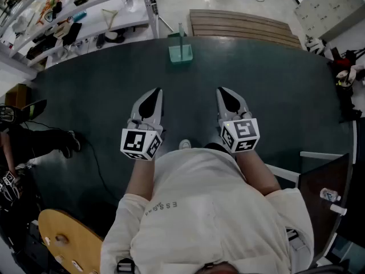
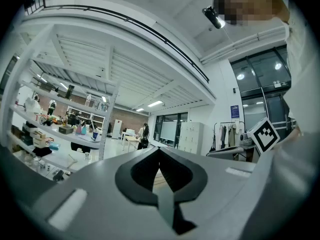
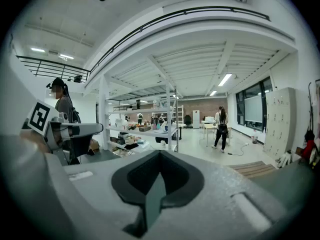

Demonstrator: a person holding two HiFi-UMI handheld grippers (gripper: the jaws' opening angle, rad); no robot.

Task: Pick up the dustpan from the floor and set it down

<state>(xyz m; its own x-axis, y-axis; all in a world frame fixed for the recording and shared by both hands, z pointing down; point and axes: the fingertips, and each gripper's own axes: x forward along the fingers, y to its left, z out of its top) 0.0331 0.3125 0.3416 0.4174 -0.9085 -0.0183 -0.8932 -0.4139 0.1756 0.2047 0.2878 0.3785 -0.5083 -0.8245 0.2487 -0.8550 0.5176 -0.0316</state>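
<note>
Dustpan (image 1: pixel 180 53) hold: none yet.
Left gripper (image 1: pixel 155 92): jaws together, empty; aimed level ahead, likely a ready stance.
Right gripper (image 1: pixel 221 90): likewise, jaws closed on nothing.
Dustpan place: on the dark floor (image 1: pixel 85 96), handle up, well apart from both; 1 o'clock of left, 11 o'clock of right.

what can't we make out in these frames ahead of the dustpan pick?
- Pale green translucent dustpan: seen in the head view only, small and far off. Its contents and handle detail are unreadable. I can't find it in either gripper view.
- Dark green floor mat: the part nearest the person is hidden by the white shirt in the head view.
- White shelf clutter: too small to identify, and cut off by the head view's top-left edge.
</note>
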